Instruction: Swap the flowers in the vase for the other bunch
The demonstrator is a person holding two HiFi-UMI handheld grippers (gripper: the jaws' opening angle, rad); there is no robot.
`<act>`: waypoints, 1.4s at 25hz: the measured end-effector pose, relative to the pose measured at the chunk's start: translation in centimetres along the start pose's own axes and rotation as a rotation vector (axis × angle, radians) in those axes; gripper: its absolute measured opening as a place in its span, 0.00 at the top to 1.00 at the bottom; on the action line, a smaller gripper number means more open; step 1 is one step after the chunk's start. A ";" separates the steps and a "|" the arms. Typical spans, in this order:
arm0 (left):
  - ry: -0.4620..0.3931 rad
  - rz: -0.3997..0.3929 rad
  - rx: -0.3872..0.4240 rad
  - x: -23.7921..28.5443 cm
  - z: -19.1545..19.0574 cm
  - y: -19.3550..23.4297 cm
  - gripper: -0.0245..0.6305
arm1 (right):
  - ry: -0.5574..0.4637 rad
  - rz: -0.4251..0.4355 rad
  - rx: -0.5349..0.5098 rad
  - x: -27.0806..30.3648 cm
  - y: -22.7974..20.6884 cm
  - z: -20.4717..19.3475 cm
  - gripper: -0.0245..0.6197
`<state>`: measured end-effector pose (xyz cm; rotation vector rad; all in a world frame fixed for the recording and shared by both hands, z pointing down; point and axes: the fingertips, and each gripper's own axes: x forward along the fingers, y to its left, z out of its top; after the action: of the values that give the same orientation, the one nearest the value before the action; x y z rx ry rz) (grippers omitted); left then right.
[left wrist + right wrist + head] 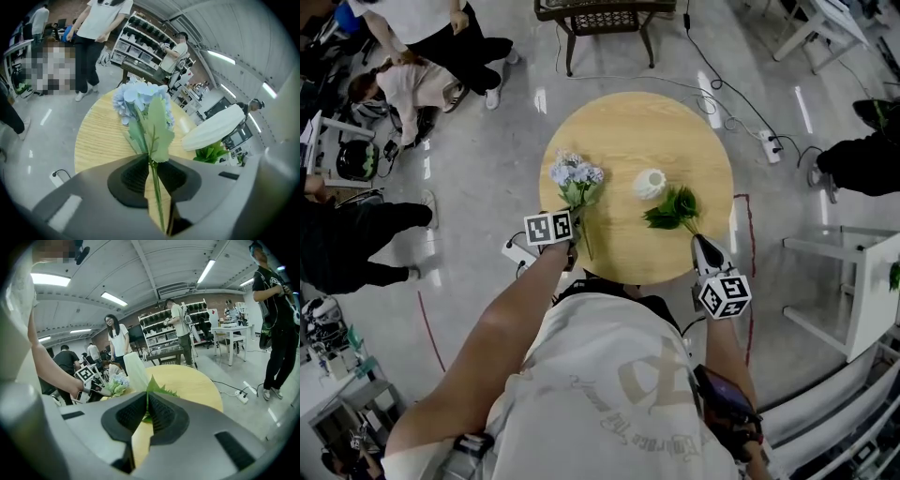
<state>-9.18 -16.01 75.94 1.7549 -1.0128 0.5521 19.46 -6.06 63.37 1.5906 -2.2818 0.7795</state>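
A round wooden table [623, 127] carries a bunch of pale blue flowers [576, 178] at its left, a white vase [650, 184] in the middle and a green leafy bunch [675, 208] beside the vase. The vase holds nothing. My left gripper [572, 246] is at the near edge, shut on the blue bunch's stem [157, 187]; its blooms [140, 98] fan out ahead of the left gripper [151, 161]. My right gripper [701, 246] is shut on the green bunch's stem, with a leaf [152, 383] poking up out of the right gripper [147, 401].
A dark chair [605, 19] stands beyond the table. A power strip [769, 145] and cables lie on the floor at the right, near white furniture [853, 281]. People stand or crouch at the left [412, 84] and far right [862, 159].
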 end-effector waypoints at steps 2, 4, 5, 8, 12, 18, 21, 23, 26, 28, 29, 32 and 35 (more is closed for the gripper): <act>-0.033 -0.024 -0.017 -0.6 0.2 -0.2 0.88 | -0.003 0.006 -0.003 0.1 0.2 0.1 0.94; -0.067 -0.044 -0.031 -1.3 0.4 -0.4 0.88 | -0.006 0.013 -0.006 0.2 0.4 0.3 0.94; -0.084 -0.054 -0.035 -1.6 0.6 -0.5 0.89 | -0.008 0.016 -0.009 0.2 0.6 0.4 0.94; -0.128 -0.081 -0.034 -2.8 1.3 -1.1 0.89 | -0.014 0.024 -0.015 0.2 1.0 0.6 0.94; -0.182 -0.113 -0.015 -4.4 2.1 -2.4 0.89 | -0.026 0.039 -0.019 -0.2 1.7 0.7 0.94; -0.266 -0.161 0.024 -6.7 4.5 -4.8 0.89 | -0.048 0.059 -0.029 -0.1 2.3 1.1 0.94; -0.303 -0.186 0.038 -8.1 5.2 -6.1 0.89 | -0.053 0.071 -0.029 -0.3 2.8 1.1 0.94; -0.330 -0.204 0.066 -9.0 6.1 -7.3 0.89 | -0.058 0.078 -0.031 -0.3 2.9 1.3 0.94; -0.368 -0.228 0.114 -10.4 7.2 -9.1 0.88 | -0.064 0.086 -0.033 -0.4 3.1 1.4 0.94; -0.392 -0.242 0.138 -11.1 8.0 -10.1 0.89 | -0.071 0.094 -0.034 -0.3 3.2 1.5 0.94; -0.405 -0.249 0.148 -11.5 8.4 -10.5 0.89 | -0.075 0.097 -0.035 -0.2 3.3 1.6 0.94; -0.443 -0.268 0.176 -12.7 9.4 -11.7 0.89 | -0.084 0.103 -0.035 -0.2 3.5 1.7 0.94; -0.483 -0.291 0.213 -14.1 10.6 -13.3 0.89 | -0.089 0.103 -0.036 -0.4 3.3 1.8 0.94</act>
<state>-6.71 -18.28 54.11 2.2437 -1.0192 0.0468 16.74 -5.85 60.73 1.5315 -2.4436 0.7004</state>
